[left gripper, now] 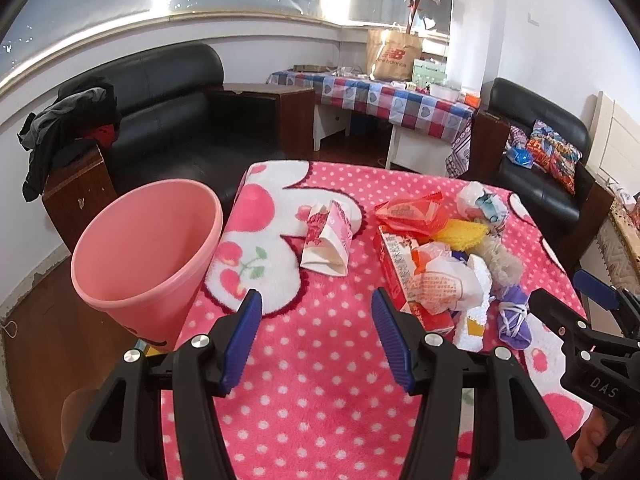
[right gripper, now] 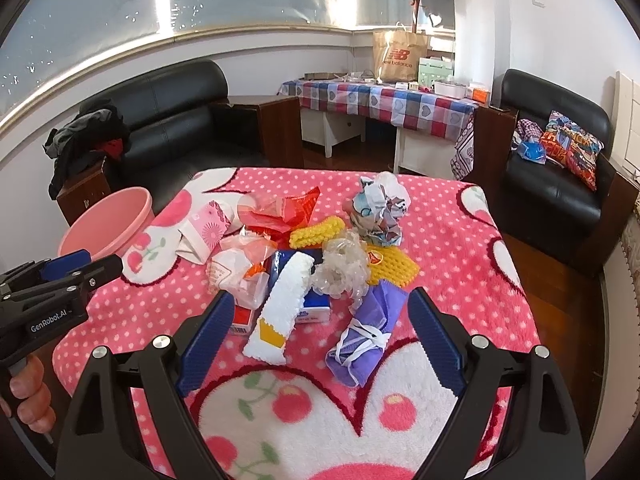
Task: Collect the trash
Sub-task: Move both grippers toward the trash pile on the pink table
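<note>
Blanket: a fluffy pink blanket with white dots and cherry prints (right gripper: pixel 460 240) covers the table under both grippers; soft, so thin scraps may sink into the pile
Bin: a round pink plastic waste bin (left gripper: pixel 144 248) stands ahead and to the left of the left gripper, off the table's edge; rigid, mouth open, looks empty
Trash heap: ahead of the right gripper, close by; to the right of the left gripper
White strip: a long white textured wrapper (right gripper: pixel 280 304) lies just ahead of the right gripper, towards its left finger; light, limp; pinch mid-length
Purple bundle: a crumpled purple cloth tied with white string (right gripper: pixel 368 332) lies just ahead, towards the right finger; soft, light; take it across the knot
Clear film: a crinkled ball of clear plastic (right gripper: pixel 340 268) lies beyond; slippery, springy; squeeze firmly
Left gripper (left gripper: pixel 316 340): fingers spread, holding nothing; above bare blanket
Right gripper (right gripper: pixel 320 344): fingers spread wide, holding nothing; probably best placed for the first pick
</note>
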Demonstrator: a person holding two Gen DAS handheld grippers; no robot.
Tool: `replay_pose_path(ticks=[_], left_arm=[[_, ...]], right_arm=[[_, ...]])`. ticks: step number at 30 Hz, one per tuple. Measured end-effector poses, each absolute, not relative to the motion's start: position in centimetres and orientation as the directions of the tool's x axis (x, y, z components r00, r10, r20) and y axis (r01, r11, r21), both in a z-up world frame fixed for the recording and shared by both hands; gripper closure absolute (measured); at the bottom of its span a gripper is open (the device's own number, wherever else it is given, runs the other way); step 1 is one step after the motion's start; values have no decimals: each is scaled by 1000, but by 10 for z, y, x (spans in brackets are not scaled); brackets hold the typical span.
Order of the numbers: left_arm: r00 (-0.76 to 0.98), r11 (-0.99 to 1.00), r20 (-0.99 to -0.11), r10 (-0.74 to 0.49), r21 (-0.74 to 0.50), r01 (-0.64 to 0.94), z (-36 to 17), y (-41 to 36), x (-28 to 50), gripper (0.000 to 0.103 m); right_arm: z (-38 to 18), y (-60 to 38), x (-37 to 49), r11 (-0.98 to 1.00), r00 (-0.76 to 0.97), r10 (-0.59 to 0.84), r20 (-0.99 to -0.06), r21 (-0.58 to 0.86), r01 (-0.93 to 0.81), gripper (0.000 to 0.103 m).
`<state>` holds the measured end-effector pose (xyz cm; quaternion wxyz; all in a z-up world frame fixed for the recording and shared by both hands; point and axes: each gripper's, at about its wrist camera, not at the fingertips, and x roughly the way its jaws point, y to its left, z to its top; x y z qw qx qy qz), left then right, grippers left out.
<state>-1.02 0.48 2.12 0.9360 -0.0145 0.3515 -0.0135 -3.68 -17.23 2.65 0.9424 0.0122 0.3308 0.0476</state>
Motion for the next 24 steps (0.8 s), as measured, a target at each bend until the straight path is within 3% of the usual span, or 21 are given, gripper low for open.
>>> replay_pose_path(ticks=[15, 24], left_arm=[[799, 999, -599, -52, -33, 41, 32, 6, -10, 46], [790, 996, -607, -88, -75, 53, 28, 17, 2, 46]], right_arm=[[28, -173, -36, 996, 795, 93, -599, 46, -82, 14], [21, -180, -30, 996, 790, 91, -606, 56, -71, 14]])
